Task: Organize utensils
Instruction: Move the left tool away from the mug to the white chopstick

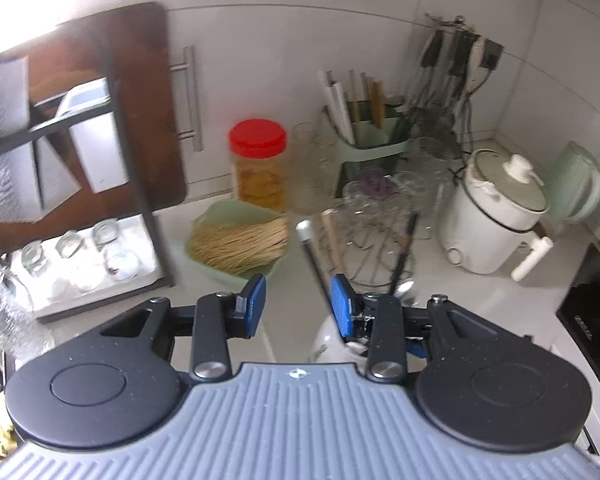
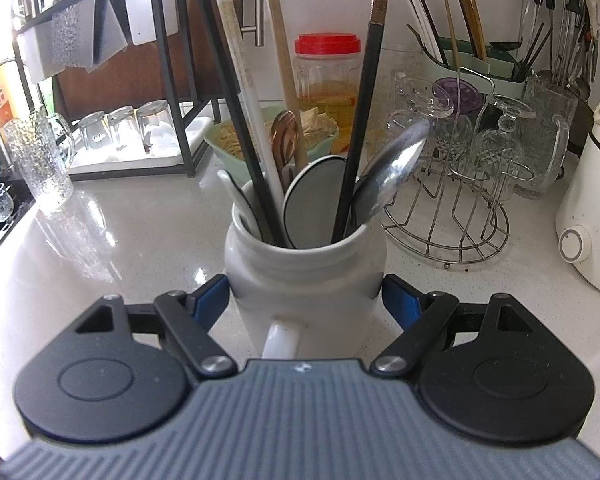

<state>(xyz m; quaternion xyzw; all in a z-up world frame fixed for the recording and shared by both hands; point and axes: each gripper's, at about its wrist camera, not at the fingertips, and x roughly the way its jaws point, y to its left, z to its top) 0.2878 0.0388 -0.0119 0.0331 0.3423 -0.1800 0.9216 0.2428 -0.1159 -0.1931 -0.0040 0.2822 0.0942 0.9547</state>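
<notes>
White ceramic jug (image 2: 305, 276) full of utensils stands on the tabletop (image 2: 112, 256), clamped by the right claw (image 2: 305, 300), while the left claw (image 1: 298, 306) hangs open and empty above it.

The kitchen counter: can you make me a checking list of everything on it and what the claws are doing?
Surface: white speckled counter, shiny.
Job's things: white jug stuffed with chopsticks and spoons; green utensil caddy behind.
Clutter: red-lidded jar, wire glass rack, green bowl of sticks, white cooker.
Grippers: right claw shut on the jug; left claw open, nothing between its pads.
Cables: plugs and cords by the wall socket.
Surroundings: black dish shelf, tiled wall.
</notes>
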